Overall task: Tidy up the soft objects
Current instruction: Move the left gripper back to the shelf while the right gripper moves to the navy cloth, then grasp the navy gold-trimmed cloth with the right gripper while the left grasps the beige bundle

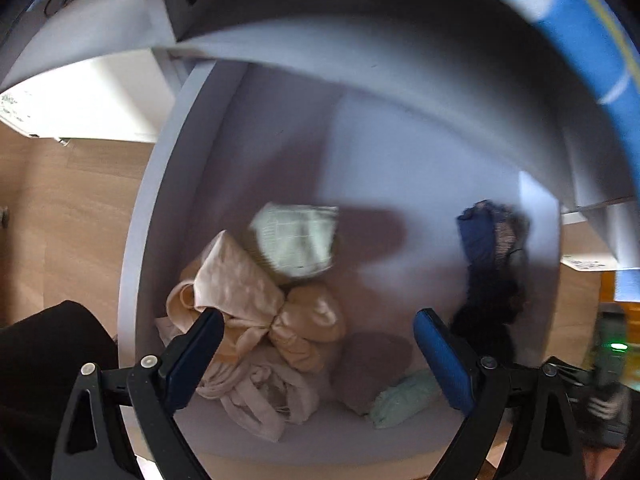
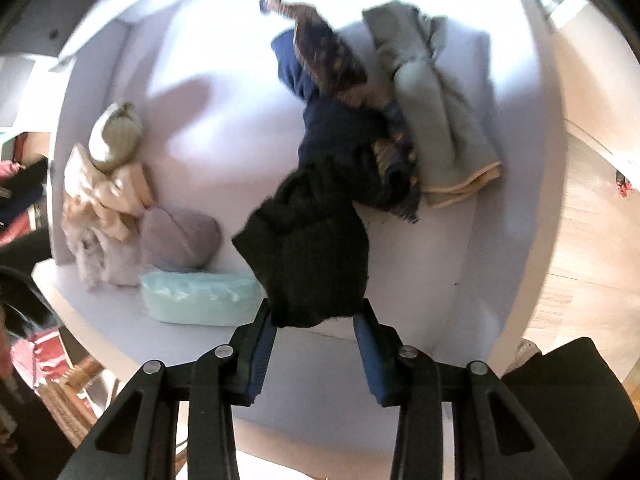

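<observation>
With my right gripper clamped on the black knit garment above the white shelf, I should lift straight, keeping my wide-open left gripper clear.

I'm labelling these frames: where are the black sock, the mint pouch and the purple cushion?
black sock (image 2: 308,256): right wrist view, middle of the knit.
mint pouch (image 2: 196,300): right wrist view, top face.
purple cushion (image 2: 180,236): right wrist view, rounded front.
</observation>
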`<act>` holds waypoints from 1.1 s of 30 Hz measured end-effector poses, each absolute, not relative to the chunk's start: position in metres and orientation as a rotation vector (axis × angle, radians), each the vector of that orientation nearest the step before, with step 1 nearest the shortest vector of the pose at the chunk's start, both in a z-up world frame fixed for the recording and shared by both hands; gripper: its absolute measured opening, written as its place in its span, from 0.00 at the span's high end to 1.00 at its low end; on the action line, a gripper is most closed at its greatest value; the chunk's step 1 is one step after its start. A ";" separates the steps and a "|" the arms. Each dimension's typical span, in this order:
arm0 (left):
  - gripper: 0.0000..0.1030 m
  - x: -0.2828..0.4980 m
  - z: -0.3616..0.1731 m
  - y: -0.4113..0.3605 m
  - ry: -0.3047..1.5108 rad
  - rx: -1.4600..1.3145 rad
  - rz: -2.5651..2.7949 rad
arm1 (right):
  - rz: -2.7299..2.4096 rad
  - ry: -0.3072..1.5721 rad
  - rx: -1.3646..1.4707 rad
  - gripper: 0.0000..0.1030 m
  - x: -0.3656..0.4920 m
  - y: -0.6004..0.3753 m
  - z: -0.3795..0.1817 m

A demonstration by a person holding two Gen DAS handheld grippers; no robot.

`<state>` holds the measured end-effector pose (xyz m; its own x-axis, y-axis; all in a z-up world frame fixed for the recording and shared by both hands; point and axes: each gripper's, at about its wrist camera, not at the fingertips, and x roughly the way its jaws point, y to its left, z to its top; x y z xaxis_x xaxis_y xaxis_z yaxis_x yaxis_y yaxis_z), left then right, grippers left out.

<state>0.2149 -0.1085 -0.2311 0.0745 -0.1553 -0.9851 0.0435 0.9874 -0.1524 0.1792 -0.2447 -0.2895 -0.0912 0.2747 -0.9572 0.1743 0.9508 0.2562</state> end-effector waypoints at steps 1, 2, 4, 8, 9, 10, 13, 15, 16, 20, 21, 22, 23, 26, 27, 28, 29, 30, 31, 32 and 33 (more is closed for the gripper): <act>0.06 0.216 -0.233 -0.108 1.495 -0.086 -0.143 | 0.087 1.663 0.360 0.66 0.178 -0.245 -0.286; 0.06 0.216 -0.237 -0.107 1.504 -0.078 -0.132 | 0.089 1.648 0.392 0.67 0.177 -0.247 -0.280; 0.06 0.217 -0.243 -0.107 1.518 -0.070 -0.117 | 0.095 1.624 0.428 0.67 0.179 -0.255 -0.269; 0.06 0.217 -0.256 -0.107 1.561 -0.061 -0.101 | 0.103 1.586 0.480 0.68 0.181 -0.277 -0.256; 0.06 0.217 -0.259 -0.108 1.573 -0.056 -0.101 | 0.093 1.583 0.482 0.68 0.182 -0.281 -0.258; 0.06 0.217 -0.262 -0.108 1.581 -0.051 -0.100 | 0.080 1.584 0.479 0.68 0.184 -0.295 -0.254; 0.06 0.216 -0.269 -0.109 1.599 -0.030 -0.092 | 0.044 1.588 0.497 0.61 0.179 -0.304 -0.268; 0.06 0.216 -0.273 -0.109 1.610 -0.026 -0.084 | -0.004 1.574 0.517 0.54 0.179 -0.314 -0.270; 0.06 0.216 -0.275 -0.109 1.614 -0.029 -0.083 | -0.014 1.569 0.520 0.46 0.179 -0.315 -0.270; 0.06 0.216 -0.278 -0.109 1.625 -0.013 -0.084 | -0.024 1.551 0.490 0.31 0.187 -0.319 -0.275; 0.06 0.216 -0.280 -0.110 1.627 -0.007 -0.085 | -0.021 1.546 0.474 0.31 0.189 -0.317 -0.275; 0.06 0.213 -0.281 -0.111 1.627 -0.001 -0.087 | -0.020 1.535 0.451 0.31 0.193 -0.314 -0.275; 0.06 0.213 -0.283 -0.112 1.627 0.007 -0.089 | -0.015 1.524 0.426 0.31 0.198 -0.311 -0.275; 0.06 0.213 -0.284 -0.114 1.628 0.024 -0.090 | 0.010 1.482 0.356 0.31 0.213 -0.300 -0.275; 0.06 0.213 -0.283 -0.114 1.625 0.021 -0.085 | 0.029 1.472 0.337 0.31 0.218 -0.295 -0.275; 0.06 0.212 -0.285 -0.114 1.618 0.012 -0.079 | 0.051 1.465 0.308 0.31 0.224 -0.289 -0.275; 0.06 0.213 -0.283 -0.111 1.606 -0.006 -0.072 | 0.063 1.461 0.267 0.31 0.230 -0.282 -0.277; 0.06 0.215 -0.280 -0.107 1.587 -0.032 -0.064 | 0.070 1.466 0.211 0.31 0.237 -0.274 -0.280; 0.06 0.216 -0.276 -0.103 1.569 -0.055 -0.057 | 0.067 1.474 0.173 0.31 0.240 -0.270 -0.283; 0.06 0.218 -0.272 -0.099 1.549 -0.079 -0.049 | 0.060 1.487 0.126 0.31 0.245 -0.265 -0.289; 0.06 0.220 -0.269 -0.094 1.531 -0.104 -0.040 | 0.062 1.495 0.105 0.31 0.247 -0.263 -0.293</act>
